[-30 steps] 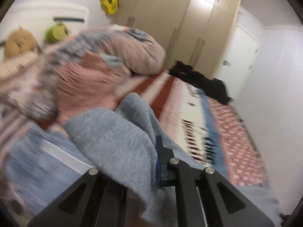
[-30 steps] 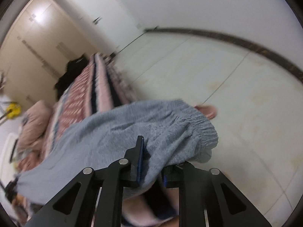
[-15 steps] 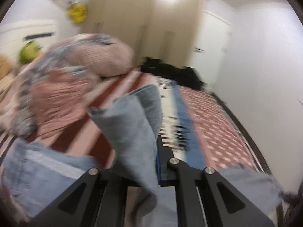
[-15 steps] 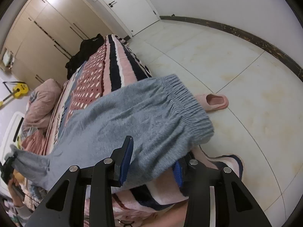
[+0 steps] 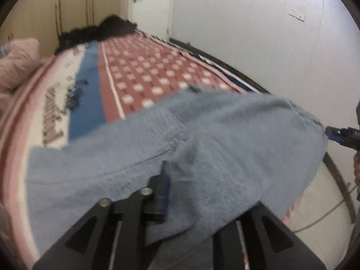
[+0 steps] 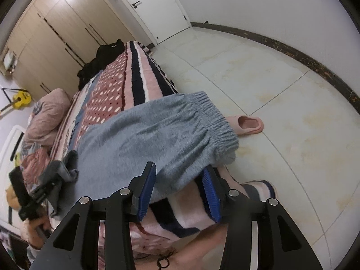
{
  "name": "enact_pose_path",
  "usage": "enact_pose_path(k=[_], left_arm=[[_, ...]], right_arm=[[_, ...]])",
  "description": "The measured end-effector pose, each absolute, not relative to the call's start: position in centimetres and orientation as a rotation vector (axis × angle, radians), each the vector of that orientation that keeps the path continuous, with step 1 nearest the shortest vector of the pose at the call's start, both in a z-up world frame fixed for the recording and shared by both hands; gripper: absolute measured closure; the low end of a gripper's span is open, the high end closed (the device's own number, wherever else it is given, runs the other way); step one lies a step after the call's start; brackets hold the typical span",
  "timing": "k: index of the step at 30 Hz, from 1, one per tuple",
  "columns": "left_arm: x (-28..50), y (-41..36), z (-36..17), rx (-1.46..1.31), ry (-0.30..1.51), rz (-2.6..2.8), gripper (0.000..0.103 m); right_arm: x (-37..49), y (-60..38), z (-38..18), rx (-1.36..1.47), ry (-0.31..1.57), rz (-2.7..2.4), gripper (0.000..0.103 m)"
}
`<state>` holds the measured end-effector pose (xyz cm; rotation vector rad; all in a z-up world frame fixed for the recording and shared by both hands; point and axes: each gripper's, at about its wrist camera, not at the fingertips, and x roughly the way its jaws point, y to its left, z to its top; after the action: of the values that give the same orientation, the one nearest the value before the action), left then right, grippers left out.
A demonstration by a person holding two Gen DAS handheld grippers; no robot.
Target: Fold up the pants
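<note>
The grey-blue pants (image 6: 146, 135) lie across the patterned bed blanket (image 6: 112, 94), with their elastic waistband (image 6: 213, 121) at the bed's edge. My right gripper (image 6: 177, 180) sits at the near waistband corner. Its jaws are opening, and the cloth's edge hangs loose between the blue pads (image 6: 146, 189). In the left wrist view the pants (image 5: 202, 135) drape over my left gripper (image 5: 202, 193). Those jaws are opening too, with cloth between them that hides the right finger. The bunched leg ends (image 6: 67, 166) rest at the left gripper's tips (image 6: 51, 180).
A pink slipper (image 6: 249, 124) lies on the tiled floor just beyond the waistband. Black clothes (image 6: 101, 60) are heaped at the bed's far end, and a pink duvet (image 6: 49, 112) is on the left. A wardrobe (image 6: 56, 33) and a yellow ukulele (image 6: 21, 99) stand behind.
My left gripper swung the leg ends across the bed toward the waistband and came down, and its jaws parted. The right gripper's jaws spread off the waistband, and the pants settled on the blanket.
</note>
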<state>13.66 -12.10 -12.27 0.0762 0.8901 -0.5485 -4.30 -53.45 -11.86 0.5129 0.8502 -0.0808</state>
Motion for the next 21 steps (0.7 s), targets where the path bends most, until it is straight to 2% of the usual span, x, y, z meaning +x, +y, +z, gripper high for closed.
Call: enact_pose_path(k=[1,2,3,5,8,9,13,17,21], left_arm=[[13.4,-11.7,-12.5,0.052,0.908,-0.577,0.06],[13.1,-11.4,-12.5,0.029,0.917,-0.602,0.044],[12.4,-10.9,-12.1,0.011,0.91,-0.628,0.04],[11.1,-9.8,-11.2,-0.015,0.893,-0.652,0.039],[9.6,-6.5,-9.2,-0.1,0.848,-0.644,0.029],[9.1,-4.5,-8.4,-0.127,0.823,-0.611,0.028],[8.5,-0.2,-7.4,-0.122,0.773,-0.475,0.027],[8.6,2.6,-8.5,-0.149,0.781,-0.35,0.027],[8.5,2.8,-9.8,-0.126,0.77,-0.298,0.027]], right_arm=[[-4.5,-53.4,-11.7,0.505,0.849,-0.085,0.063],[-4.9,-53.4,-11.4,0.491,0.843,-0.094,0.062],[-5.1,-53.3,-11.2,0.482,0.837,-0.1,0.061],[-5.5,-52.7,-10.0,0.453,0.807,-0.095,0.056],[-5.6,-50.8,-8.1,0.42,0.763,-0.04,0.054],[-5.4,-49.9,-7.5,0.412,0.748,-0.011,0.053],[-3.5,-45.7,-5.8,0.386,0.718,0.149,0.039],[0.2,-39.6,-6.4,0.395,0.759,0.349,0.037],[4.0,-33.7,-9.7,0.372,0.882,0.466,0.037]])
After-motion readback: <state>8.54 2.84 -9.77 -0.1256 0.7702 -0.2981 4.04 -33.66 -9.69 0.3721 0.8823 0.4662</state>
